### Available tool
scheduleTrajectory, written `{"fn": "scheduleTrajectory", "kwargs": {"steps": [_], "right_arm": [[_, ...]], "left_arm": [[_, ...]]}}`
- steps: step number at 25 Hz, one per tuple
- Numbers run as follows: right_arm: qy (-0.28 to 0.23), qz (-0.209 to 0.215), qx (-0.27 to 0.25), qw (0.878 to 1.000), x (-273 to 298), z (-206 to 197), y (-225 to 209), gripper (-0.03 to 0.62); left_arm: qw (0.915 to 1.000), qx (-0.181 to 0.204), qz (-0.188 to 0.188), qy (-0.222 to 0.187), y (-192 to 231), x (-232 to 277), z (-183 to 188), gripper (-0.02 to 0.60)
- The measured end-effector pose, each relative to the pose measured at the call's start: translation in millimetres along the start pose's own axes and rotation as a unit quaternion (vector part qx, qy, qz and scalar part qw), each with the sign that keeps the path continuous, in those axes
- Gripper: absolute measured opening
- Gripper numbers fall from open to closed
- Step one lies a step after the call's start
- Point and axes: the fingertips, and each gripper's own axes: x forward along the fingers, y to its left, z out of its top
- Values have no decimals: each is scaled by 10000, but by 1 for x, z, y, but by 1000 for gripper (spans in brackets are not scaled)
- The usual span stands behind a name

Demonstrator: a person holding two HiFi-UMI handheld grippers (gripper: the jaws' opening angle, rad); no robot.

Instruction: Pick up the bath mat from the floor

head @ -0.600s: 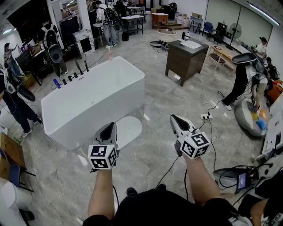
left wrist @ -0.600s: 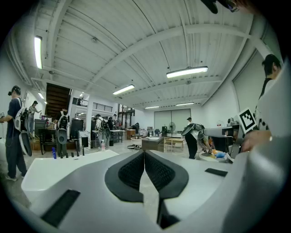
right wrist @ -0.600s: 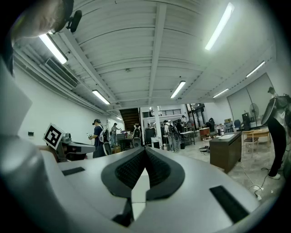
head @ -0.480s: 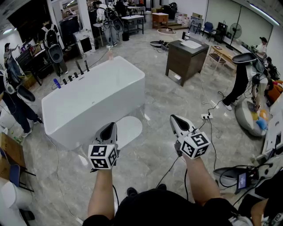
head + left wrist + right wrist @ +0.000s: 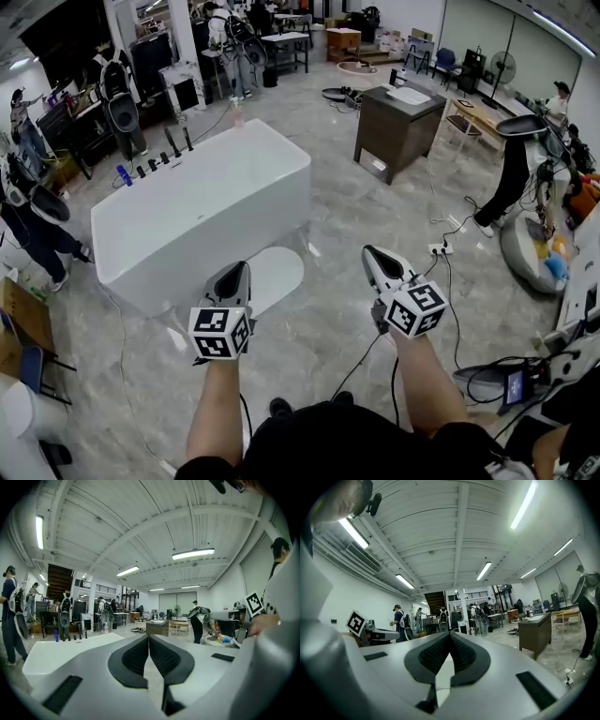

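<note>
- Left gripper and right gripper: pale grey shells, black ribbed pads
- Black-and-white marker cube on each
- Black top, dark shoes, thin black cable

light: bright, ceiling tubes | sheen: floor | edges: fisheye bend, dark corners

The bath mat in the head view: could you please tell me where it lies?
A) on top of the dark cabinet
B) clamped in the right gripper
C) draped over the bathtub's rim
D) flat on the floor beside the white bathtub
D: the white oval bath mat lies flat on the floor next to the bathtub, and shows just past the tip of the shut left gripper, which holds nothing.
</note>
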Motion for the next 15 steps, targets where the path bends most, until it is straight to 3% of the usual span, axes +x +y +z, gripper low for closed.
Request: {"fn": "scheduleTrajectory", "kwargs": {"steps": [9,12,15], "right_arm": [[1,46,17,10000,-1,-5,3,30],[39,65,75,9999,0,-8,4,63],[88,77,125,9999,1,-11,5,106]], "left_arm": [[9999,-54,114,-118,6,-8,-2,27],[9998,-82,122,-113,9,-10,-3,100],[9998,-105,114,-97,10,-11,-5,123]]}}
